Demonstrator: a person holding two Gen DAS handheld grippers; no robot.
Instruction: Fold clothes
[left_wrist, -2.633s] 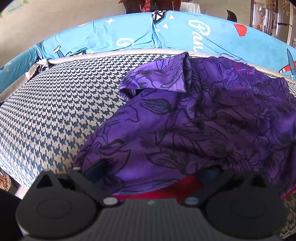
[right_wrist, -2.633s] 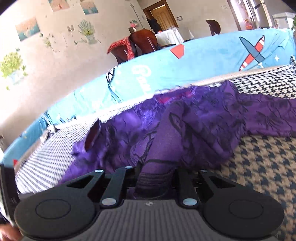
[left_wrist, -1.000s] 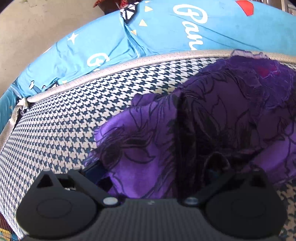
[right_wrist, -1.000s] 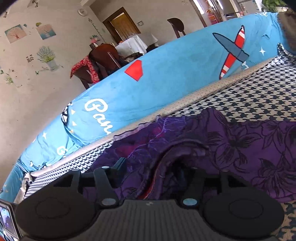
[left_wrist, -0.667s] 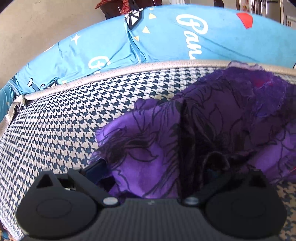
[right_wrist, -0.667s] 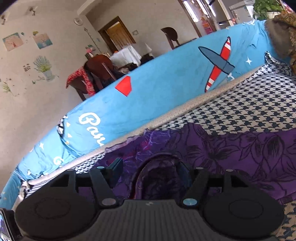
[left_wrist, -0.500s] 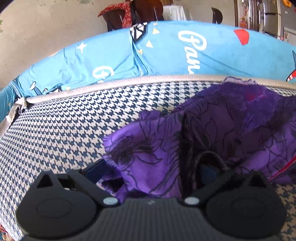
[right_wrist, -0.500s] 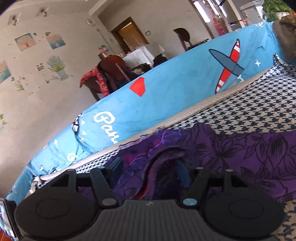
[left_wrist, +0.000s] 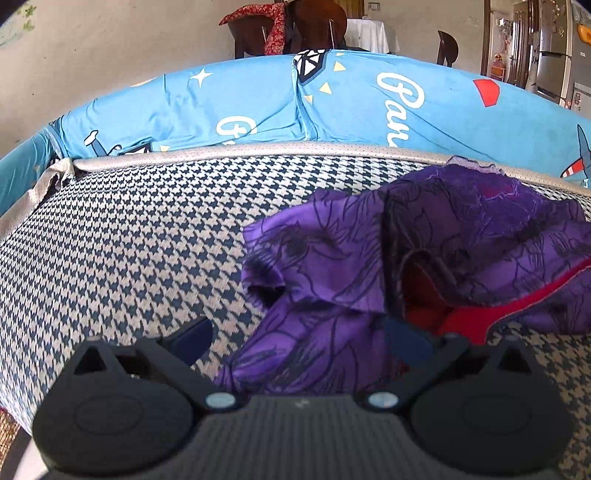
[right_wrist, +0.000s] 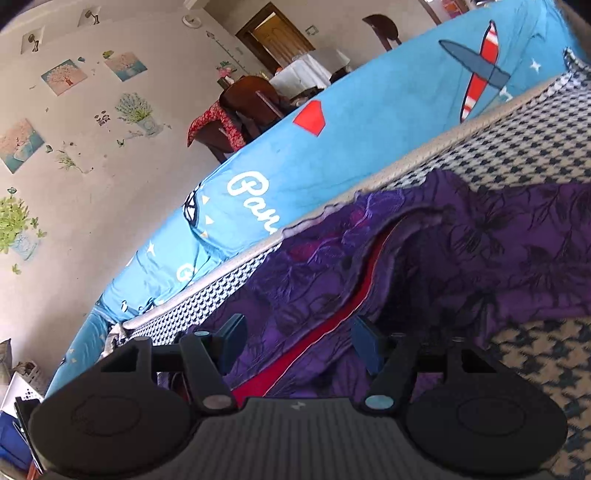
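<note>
Purple floral garment (left_wrist: 443, 251), red lining showing, lies bunched on houndstooth cushion (left_wrist: 129, 240) near blue printed backrest (left_wrist: 351, 107). Left gripper (left_wrist: 299, 339) jaws apart over fabric edge; right gripper (right_wrist: 299, 343) jaws apart astride fold.

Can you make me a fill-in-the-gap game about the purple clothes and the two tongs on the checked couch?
1. The crumpled floral garment is mostly ____ in colour.
2. Its inner lining showing at the edge is ____.
3. The garment lies on a seat cushion with a ____ pattern.
4. The left tongs and the right tongs both have their jaws ____.

Missing words: purple; red; houndstooth; open
</note>
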